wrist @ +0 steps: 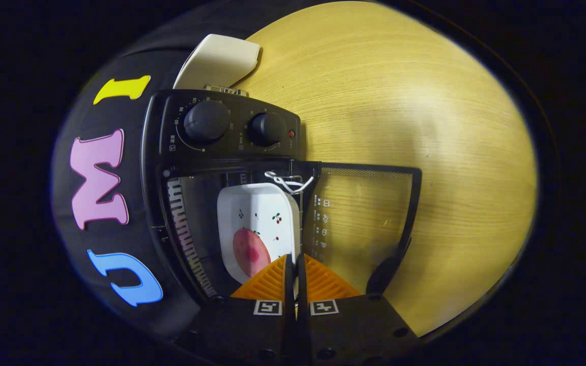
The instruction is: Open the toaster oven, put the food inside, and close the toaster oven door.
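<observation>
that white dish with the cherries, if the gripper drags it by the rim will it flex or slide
The white dish looks like glazed ceramic, so probably rigid and brittle rather than flexing. Its glossy rim may slip between the gripper fingers, which are closed on it. Sitting inside the toaster oven, it should slide, not tip.

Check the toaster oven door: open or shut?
Open: the door lies swung down flat over the table, cavity exposed, dish inside, gripper nearly closed on its rim.

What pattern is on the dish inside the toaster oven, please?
White with small cherry motifs, on the dish in the gripper view.
</observation>
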Demonstrator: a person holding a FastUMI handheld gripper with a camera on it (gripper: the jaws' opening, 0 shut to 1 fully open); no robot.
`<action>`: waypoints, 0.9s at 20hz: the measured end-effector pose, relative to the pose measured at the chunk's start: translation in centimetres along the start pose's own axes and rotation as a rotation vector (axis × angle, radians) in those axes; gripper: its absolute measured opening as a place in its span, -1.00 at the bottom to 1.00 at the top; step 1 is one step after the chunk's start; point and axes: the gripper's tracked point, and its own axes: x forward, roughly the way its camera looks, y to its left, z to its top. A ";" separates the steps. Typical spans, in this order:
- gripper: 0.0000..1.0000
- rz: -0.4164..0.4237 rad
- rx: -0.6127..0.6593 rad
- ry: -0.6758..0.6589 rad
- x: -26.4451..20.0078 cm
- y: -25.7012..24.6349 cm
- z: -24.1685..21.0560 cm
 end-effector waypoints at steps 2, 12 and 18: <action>-0.89 0.000 0.032 -0.001 0.5 0.7 -0.8; -0.43 0.036 0.028 0.079 0.2 1.8 -3.0; 0.62 0.086 -0.173 0.208 -4.4 0.9 -4.1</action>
